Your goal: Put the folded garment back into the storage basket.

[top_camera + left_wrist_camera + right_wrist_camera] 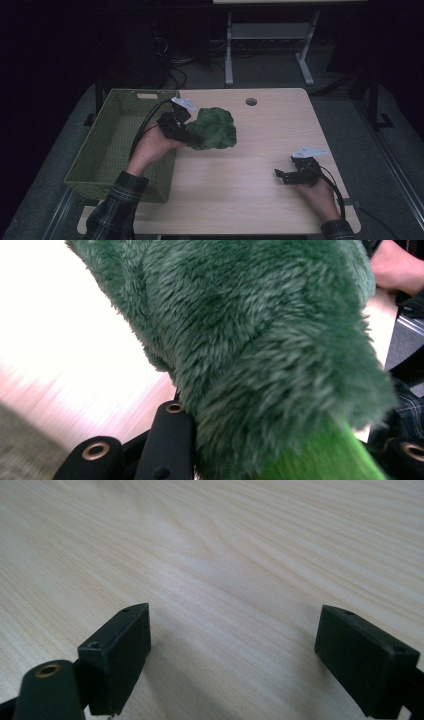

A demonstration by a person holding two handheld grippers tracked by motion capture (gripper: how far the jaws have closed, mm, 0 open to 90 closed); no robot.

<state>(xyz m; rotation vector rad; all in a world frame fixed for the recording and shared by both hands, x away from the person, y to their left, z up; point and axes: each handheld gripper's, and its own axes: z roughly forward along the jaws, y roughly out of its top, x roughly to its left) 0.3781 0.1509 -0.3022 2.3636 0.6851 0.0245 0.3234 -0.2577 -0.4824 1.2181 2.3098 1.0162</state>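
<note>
Your left gripper [192,136] pinches the green plush toy [214,129] clear of the table [260,165], at three o'clock from the woven basket [107,150], presumably its destination, while your right gripper [281,175] rests wide and empty at five o'clock.

The green plush toy [260,340] is soft, shaggy pile cloth. The table [225,540] is pale, matt, smooth wood grain. The green basket [107,145] looks woven and rough. The right hand-held gripper [235,655] has matt black plastic jaws.
</note>
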